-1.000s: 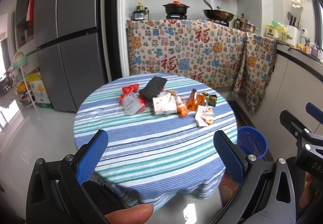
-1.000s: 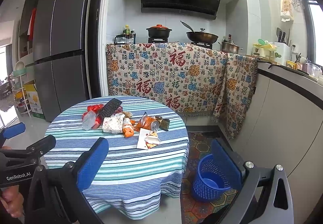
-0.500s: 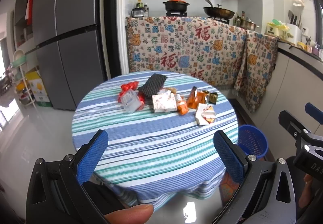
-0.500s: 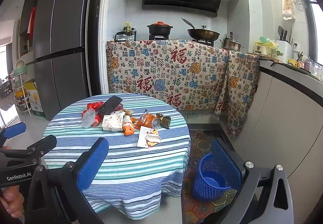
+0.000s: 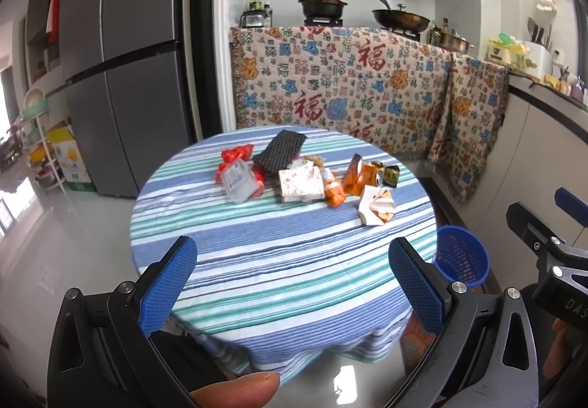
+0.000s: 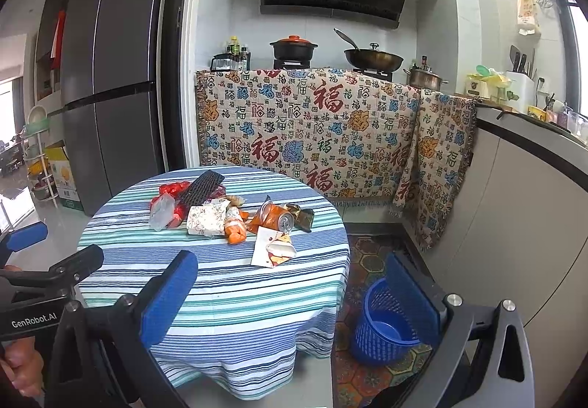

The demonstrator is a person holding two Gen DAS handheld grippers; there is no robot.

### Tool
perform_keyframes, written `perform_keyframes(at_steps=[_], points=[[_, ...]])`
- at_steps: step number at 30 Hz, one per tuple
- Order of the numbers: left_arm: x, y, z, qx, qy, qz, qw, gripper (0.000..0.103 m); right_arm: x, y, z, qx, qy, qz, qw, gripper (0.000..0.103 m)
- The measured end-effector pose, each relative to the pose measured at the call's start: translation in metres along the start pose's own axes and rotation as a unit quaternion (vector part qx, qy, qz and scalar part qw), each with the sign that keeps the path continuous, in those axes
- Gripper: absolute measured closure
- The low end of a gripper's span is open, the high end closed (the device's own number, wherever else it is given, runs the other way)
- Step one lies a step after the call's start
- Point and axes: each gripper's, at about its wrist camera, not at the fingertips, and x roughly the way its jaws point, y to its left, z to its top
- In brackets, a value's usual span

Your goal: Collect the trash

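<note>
Trash [image 6: 235, 215] lies heaped on the far half of the round table [image 6: 220, 294], which wears a blue, green and white striped cloth. In the heap, a black mesh sheet [image 5: 281, 152] sits at the table's far edge, a red wrapper [image 5: 237, 154] and a clear plastic box [image 5: 239, 184] to its left, a floral packet [image 5: 297, 184] in the middle, a crushed orange can [image 6: 273, 219] and a white folded wrapper [image 6: 272, 250] toward the right. The left gripper [image 5: 294, 283] hangs short of the table's near edge, jaws spread wide, holding nothing. The right gripper [image 6: 290, 301] hangs likewise, wide and empty. A blue basket [image 6: 386, 327] stands on the floor right of the table. Behind the table a patterned cloth [image 6: 312, 129] drapes the counter; a grey refrigerator [image 6: 110, 85] stands left.
</note>
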Motion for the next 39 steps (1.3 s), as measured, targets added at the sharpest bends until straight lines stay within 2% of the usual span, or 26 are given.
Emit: perform_keyframes(at_steps=[20,33,39], points=[[0.019,0.007,-0.003,-0.009,0.017,0.006,0.9998,0.0,0.02,-0.003,-0.006,0.003,0.015,0.001,1.0,0.0],[0.055,0.024,-0.008,-0.032,0.05,0.015,0.9981,0.0,0.061,-0.001,-0.017,0.008,0.043,0.009,0.999,0.0],[0.089,0.041,-0.019,-0.053,0.074,0.013,0.9958,0.0,0.092,-0.003,-0.029,0.015,0.052,0.015,0.998,0.0]])
